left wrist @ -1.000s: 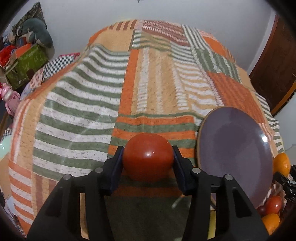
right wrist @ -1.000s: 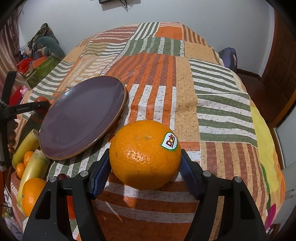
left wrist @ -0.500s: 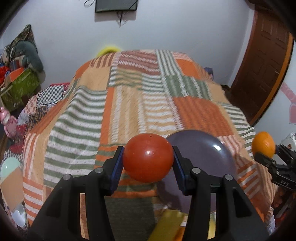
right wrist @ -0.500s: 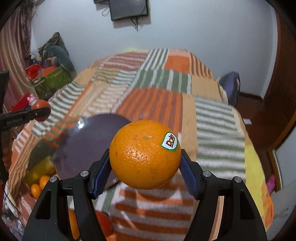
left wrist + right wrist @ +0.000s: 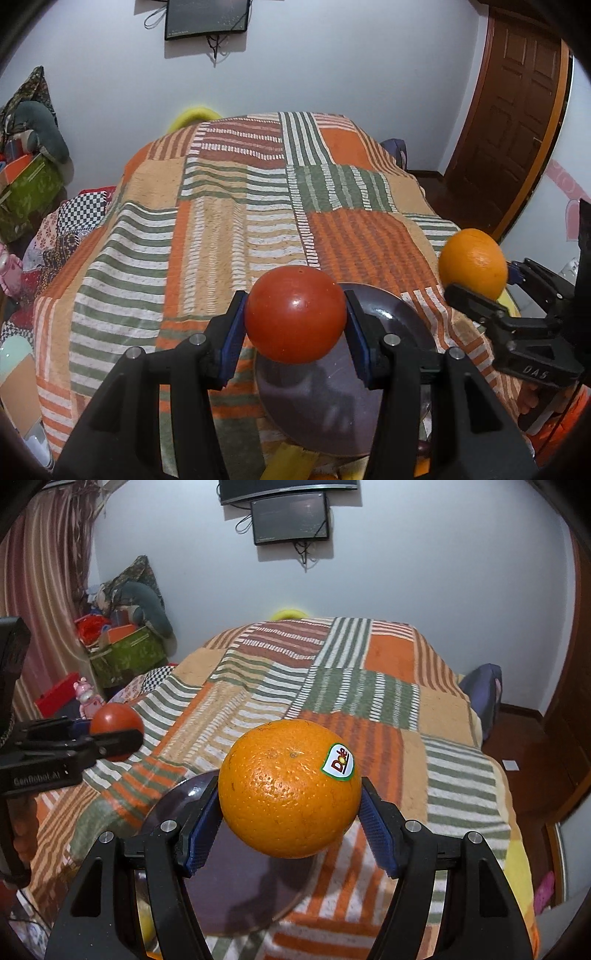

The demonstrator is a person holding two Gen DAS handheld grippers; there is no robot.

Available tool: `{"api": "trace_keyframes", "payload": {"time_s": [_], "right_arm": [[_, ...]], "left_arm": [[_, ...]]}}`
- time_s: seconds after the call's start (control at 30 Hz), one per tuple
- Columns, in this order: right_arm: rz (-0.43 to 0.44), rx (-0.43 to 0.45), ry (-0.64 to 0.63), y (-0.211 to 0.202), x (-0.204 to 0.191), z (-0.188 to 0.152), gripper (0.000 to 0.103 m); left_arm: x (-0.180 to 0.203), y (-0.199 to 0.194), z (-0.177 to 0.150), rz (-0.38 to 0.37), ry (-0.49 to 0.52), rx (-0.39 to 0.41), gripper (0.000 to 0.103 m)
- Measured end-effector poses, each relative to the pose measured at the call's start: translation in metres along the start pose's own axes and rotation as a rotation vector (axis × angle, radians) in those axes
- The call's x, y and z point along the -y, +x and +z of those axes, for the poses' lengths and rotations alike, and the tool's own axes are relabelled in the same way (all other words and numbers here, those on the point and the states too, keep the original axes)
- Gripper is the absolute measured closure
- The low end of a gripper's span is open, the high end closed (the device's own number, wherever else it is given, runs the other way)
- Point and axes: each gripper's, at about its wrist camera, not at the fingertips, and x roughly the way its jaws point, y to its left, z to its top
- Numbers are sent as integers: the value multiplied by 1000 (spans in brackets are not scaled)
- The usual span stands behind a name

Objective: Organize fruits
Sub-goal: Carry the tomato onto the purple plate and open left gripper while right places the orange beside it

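Observation:
My left gripper (image 5: 295, 328) is shut on a red tomato (image 5: 295, 314) and holds it in the air above the near edge of a dark purple plate (image 5: 325, 406). My right gripper (image 5: 290, 805) is shut on an orange (image 5: 290, 788) with a Dole sticker, above the same plate (image 5: 240, 886). In the left wrist view the orange (image 5: 472, 264) and right gripper (image 5: 471, 291) show at the right. In the right wrist view the tomato (image 5: 117, 725) and left gripper (image 5: 110, 733) show at the left.
The plate lies on a bed with a striped patchwork blanket (image 5: 240, 229). Yellow fruit (image 5: 291, 463) lies below the plate's near rim. Boxes and clutter (image 5: 125, 646) stand at the left wall. A wooden door (image 5: 509, 122) is at the right.
Both grippers have risen with their fruits and tilted up, so the wall and screen now show. The plate has dropped lower in both views. Both grips are unchanged.

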Motion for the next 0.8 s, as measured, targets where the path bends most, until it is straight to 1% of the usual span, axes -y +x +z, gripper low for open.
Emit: {"api": "trace_keyframes", "payload": {"time_s": [0.13,0.23,0.43,0.53,0.8], "right_arm": [[5,-40,-15,20,-2,-2,36],[11,-86,-20,38,-3,-7,36],[16,-176,-35,65,-2,-18,36],[26,-194,-37,70,-1,-20,36],[43,-210,-40,76,-2,-22,36]], "left_arm": [[4,21,1,2,12,-34,53],[4,41,-1,12,23,-76,53],[2,73,-7,-6,20,-161,53],[0,83,-10,-17,21,-191,53],[2,99,-15,-21,29,-234,53]]}}
